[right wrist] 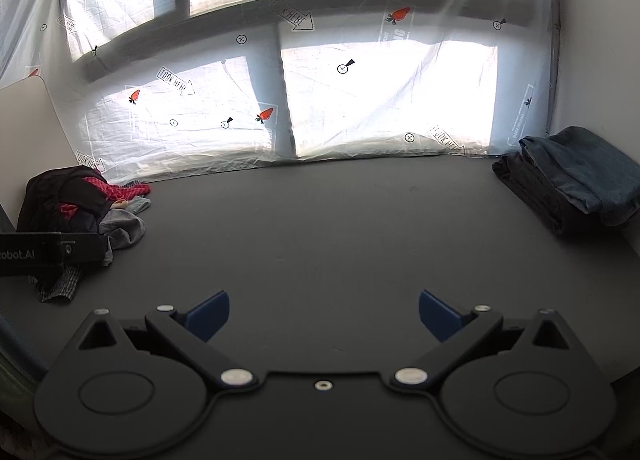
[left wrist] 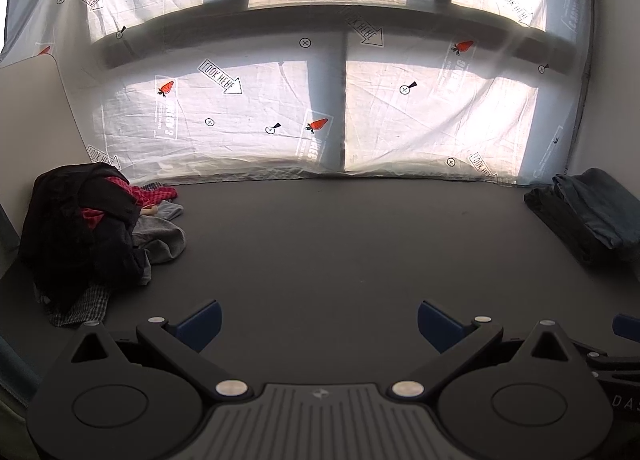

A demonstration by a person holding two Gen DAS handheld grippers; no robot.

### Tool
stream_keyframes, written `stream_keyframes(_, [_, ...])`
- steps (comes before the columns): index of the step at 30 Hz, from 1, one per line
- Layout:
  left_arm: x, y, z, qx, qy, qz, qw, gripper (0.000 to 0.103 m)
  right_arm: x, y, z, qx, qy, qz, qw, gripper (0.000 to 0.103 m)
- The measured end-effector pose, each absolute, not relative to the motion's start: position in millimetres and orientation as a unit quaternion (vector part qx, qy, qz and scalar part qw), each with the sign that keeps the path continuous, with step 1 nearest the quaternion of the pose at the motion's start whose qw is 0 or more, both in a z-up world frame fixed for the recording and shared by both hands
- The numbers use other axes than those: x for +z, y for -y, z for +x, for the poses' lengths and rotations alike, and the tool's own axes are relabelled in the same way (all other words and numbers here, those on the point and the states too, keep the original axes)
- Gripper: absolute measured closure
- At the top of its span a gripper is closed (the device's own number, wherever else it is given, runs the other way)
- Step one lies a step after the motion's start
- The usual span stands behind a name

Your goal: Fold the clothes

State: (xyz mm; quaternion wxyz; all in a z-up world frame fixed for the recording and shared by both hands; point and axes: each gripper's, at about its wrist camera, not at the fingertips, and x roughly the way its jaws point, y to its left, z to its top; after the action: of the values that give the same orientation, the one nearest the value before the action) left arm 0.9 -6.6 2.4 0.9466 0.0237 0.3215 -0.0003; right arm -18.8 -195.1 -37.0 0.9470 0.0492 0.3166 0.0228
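Where piles flank it, bare table (left wrist: 320, 252).

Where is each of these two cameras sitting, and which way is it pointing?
Left wrist view: rides on the left tongs, looking forward across the dark table toward the sheet-covered window; its open blue fingertips show.
Right wrist view: rides on the right tongs, facing the same way; its open fingertips show, with the other tool at the left edge.
Both share the jumbled clothes pile left and folded stack right.

Bright backlight through the sheeted window (left wrist: 320, 108), glare, dim dark table (left wrist: 340, 252), fisheye-curved edges, sharp focus
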Motion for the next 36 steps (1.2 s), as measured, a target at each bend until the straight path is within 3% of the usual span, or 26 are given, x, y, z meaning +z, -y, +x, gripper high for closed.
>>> stream_keyframes(26, [0.4,25.3,4.8,0.004,-0.327,0.024,0.945,0.000,-41.0,218.5,-7.8,0.018,-0.314,0.062,0.947,0.001])
stream_keyframes(36, [-5.3,49.6,36.2,0.001,-0.340,-0.065,0.938,0.000,-43.4,264.1,38.2,0.011,-0.308,0.089,0.947,0.000])
